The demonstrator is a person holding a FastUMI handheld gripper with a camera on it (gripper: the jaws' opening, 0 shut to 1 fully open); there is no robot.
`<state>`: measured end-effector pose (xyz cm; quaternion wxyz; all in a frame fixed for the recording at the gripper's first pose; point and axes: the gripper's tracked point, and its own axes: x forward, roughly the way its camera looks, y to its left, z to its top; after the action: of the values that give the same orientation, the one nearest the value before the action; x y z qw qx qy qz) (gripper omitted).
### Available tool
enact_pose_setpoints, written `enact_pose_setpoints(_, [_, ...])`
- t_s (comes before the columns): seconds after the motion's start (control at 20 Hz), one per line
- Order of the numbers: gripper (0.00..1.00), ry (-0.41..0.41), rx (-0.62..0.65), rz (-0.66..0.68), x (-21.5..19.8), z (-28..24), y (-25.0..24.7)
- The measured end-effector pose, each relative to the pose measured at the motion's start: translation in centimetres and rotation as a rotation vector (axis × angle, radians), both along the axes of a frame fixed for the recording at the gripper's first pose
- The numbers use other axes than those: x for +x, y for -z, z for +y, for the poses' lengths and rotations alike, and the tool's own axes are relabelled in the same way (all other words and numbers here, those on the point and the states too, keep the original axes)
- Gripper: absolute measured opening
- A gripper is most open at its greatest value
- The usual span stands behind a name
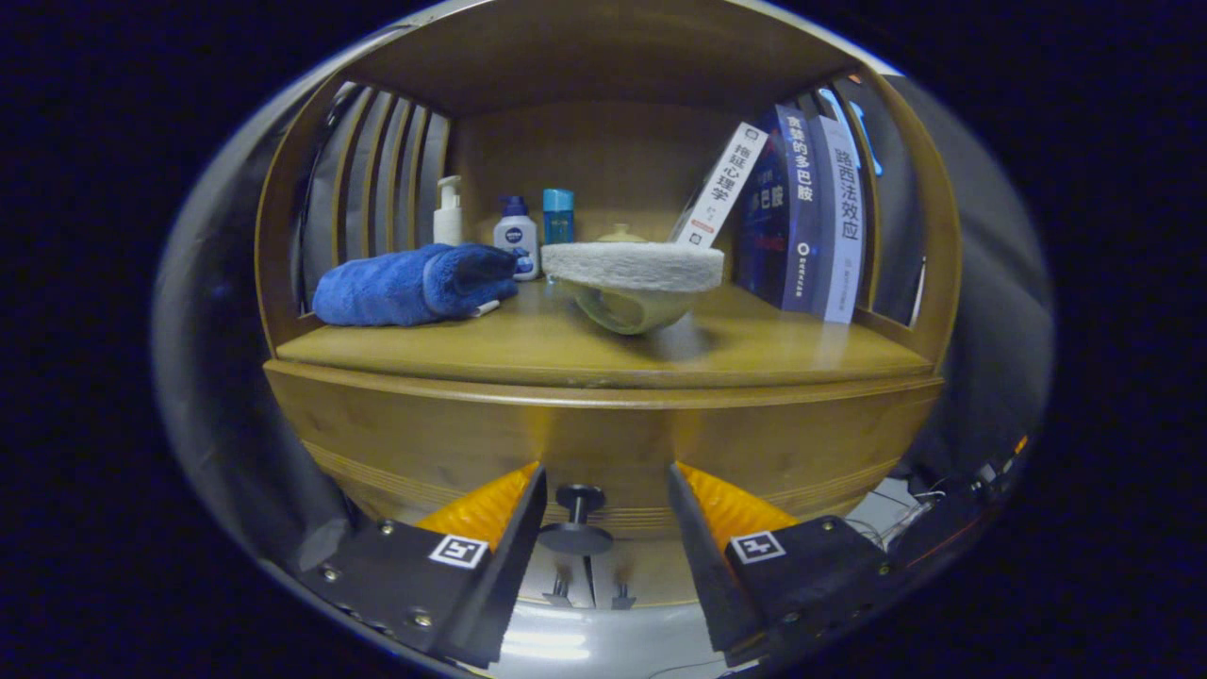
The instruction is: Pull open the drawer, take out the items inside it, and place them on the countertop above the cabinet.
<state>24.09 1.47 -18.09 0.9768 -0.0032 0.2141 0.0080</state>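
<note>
Hand-held gripper (603, 528): fingers spread, empty, straddling small dark round drawer knob (577, 519) on wooden drawer front (424, 434). Risk: off-centre closing, fingers slipping off knob, drawer staying shut.

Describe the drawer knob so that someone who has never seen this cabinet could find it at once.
Start at the wooden cabinet and its countertop, where a blue towel and books sit. Drop to the drawer front below that shelf. The knob is the small dark round pull on a short stem, between the open gripper fingers, the only dark fitting on that panel.
</note>
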Motion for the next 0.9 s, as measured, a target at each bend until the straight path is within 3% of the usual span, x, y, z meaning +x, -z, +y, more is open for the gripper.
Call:
enact_pose_setpoints(0.1, [0.79,-0.027,0.041,-0.006,-0.3,0.9,-0.1])
enact_pose_setpoints(0.3, [0.79,-0.051,0.018,-0.126,-2.7,0.6,-6.5])
enact_pose_setpoints(0.55, [0.79,-0.035,-0.012,-0.257,-8.3,-0.2,-15.3])
enact_pose_setpoints(0.9, [0.79,0.022,-0.049,-0.384,-12.9,-2.3,-21.2])
